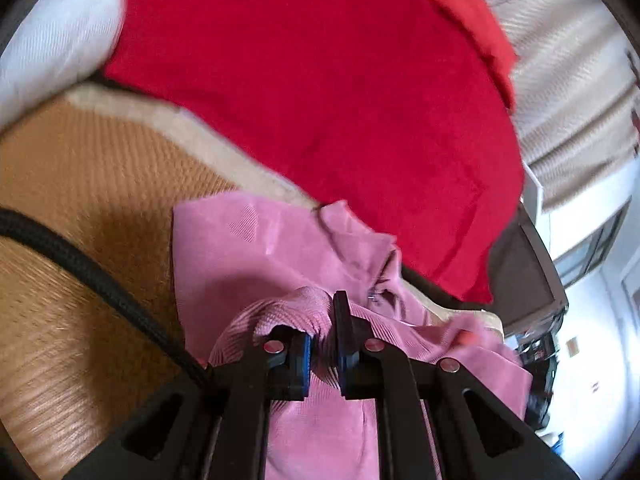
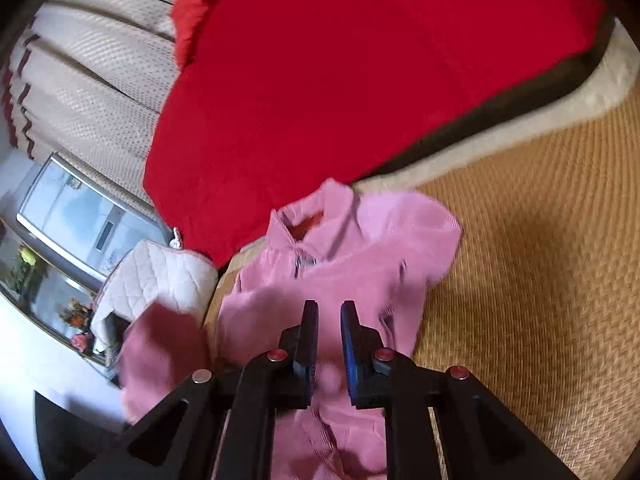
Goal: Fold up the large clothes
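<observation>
Between the left tool's point(image 1: 324, 344) clenched fingers sat a bunched fold of the pink shirt point(image 2: 352, 248); the right tool point(image 2: 329, 344) stood slightly parted, gripping nothing. Spread collar-up on the woven mat point(image 2: 540, 240) beside a red blanket point(image 2: 360, 60), the shirt looked soft and limp, best pinched at hem or shoulders.

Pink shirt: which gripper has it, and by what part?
Left gripper pinches a bunched fold of the pink shirt. Right gripper is open, holding nothing.
</observation>
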Available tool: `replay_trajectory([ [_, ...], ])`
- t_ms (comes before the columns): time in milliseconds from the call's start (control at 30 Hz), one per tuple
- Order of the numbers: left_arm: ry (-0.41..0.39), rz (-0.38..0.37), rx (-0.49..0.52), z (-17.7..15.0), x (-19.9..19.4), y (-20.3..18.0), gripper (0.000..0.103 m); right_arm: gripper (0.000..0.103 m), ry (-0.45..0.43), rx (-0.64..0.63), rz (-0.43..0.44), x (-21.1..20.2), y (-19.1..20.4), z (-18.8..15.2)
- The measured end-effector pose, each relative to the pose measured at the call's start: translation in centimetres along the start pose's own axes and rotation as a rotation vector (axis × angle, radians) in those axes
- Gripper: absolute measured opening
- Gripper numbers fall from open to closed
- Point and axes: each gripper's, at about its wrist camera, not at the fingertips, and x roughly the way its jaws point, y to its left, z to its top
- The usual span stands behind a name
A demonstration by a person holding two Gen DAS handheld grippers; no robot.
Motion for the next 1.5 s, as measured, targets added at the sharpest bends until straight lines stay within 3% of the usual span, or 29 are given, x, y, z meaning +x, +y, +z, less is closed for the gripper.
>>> replay_trajectory([
  [33, 0.021, 0.017, -0.013, 0.2, 0.7, 0.5, 0.01, 0.024, 0.016, -0.026, -0.001, 0.3, 0.0, -0.4],
  [67, 0.034, 0.032, -0.015, 0.4, 1.2, 0.9, 0.01, 0.049, 0.024, -0.043, -0.003, -0.1, -0.4, -0.7],
  [100, 0.035, 0.034, -0.021, 0.5, 1.5, 1.1, 0.01, 0.083, 0.03, -0.051, -0.004, 0.1, -0.5, -1.1],
  [133, 0.031, 0.027, -0.027, 0.6, 1.5, 1.3, 0.01, 0.089, 0.012, -0.045, 0.016, 0.1, -0.6, -1.5],
  [333, 0.004, 0.02, -0.004, 0.0, -0.4, 1.4, 0.01, 0.089, 0.045, -0.07, 0.158, 0.0, -0.2, -2.4],
  [400, -0.009, 0.009, -0.014, -0.1, -1.1, 1.7, 0.01, 0.089, 0.091, -0.11, 0.133, 1.6, 0.8, -3.2],
  [467, -0.017, 0.003, -0.01, -0.2, -1.8, 1.7, 0.01, 0.085, 0.142, -0.157, 0.055, 3.7, 2.0, -4.5],
  [567, -0.039, -0.007, 0.016, -0.3, -3.1, 1.2, 0.01, 0.021, 0.192, -0.285, -0.049, 5.4, 4.7, -6.3],
  [700, -0.094, -0.037, 0.047, 0.8, -4.5, -0.5, 0.01, 0.016, 0.073, -0.418, -0.155, 3.6, 9.3, -5.3],
  [833, -0.171, -0.019, 0.089, 3.5, -4.7, -2.6, 0.01, 0.016, -0.097, -0.494, -0.258, 2.3, 12.1, -0.7],
  [900, -0.221, 0.004, 0.116, 5.4, -3.8, -3.4, 0.01, 0.016, -0.166, -0.473, -0.298, 2.4, 11.8, 2.0],
  [1000, -0.236, 0.041, 0.109, 7.1, -1.0, -3.0, 0.013, 0.016, -0.235, -0.448, -0.358, 4.2, 10.3, 4.8],
  [1067, -0.215, 0.083, 0.116, 7.5, 1.7, -2.1, 0.015, 0.017, -0.228, -0.379, -0.332, 6.4, 8.1, 6.4],
  [1100, -0.167, 0.144, 0.116, 7.8, 3.7, -1.5, 0.016, 0.022, -0.206, -0.334, -0.303, 7.6, 6.7, 7.0],
  [1167, -0.109, 0.191, 0.098, 8.0, 6.0, -0.4, 0.016, 0.029, -0.112, -0.207, -0.281, 10.4, 3.0, 8.5],
  [1233, -0.103, 0.178, 0.064, 8.2, 6.8, 0.7, 0.02, 0.033, -0.038, -0.09, -0.222, 11.7, 0.1, 9.4],
  [1267, -0.095, 0.162, 0.039, 8.3, 6.9, 1.3, 0.023, 0.042, -0.03, -0.044, -0.186, 11.7, -0.9, 9.7],
  [1300, -0.092, 0.151, 0.006, 8.3, 6.8, 1.9, 0.033, 0.062, -0.029, 0.005, -0.14, 11.5, -1.9, 10.0],
  [1333, -0.098, 0.14, -0.019, 8.3, 6.6, 2.3, 0.044, 0.068, -0.044, 0.072, -0.103, 10.6, -3.1, 10.3],
  [1433, -0.159, 0.097, -0.092, 8.1, 4.8, 2.9, 0.066, 0.079, -0.136, 0.193, -0.026, 7.0, -5.1, 10.6],
  [1500, -0.308, 0.18, -0.078, 7.6, 1.8, 1.7, 0.079, 0.082, -0.188, 0.214, -0.016, 4.3, -5.1, 10.5],
])
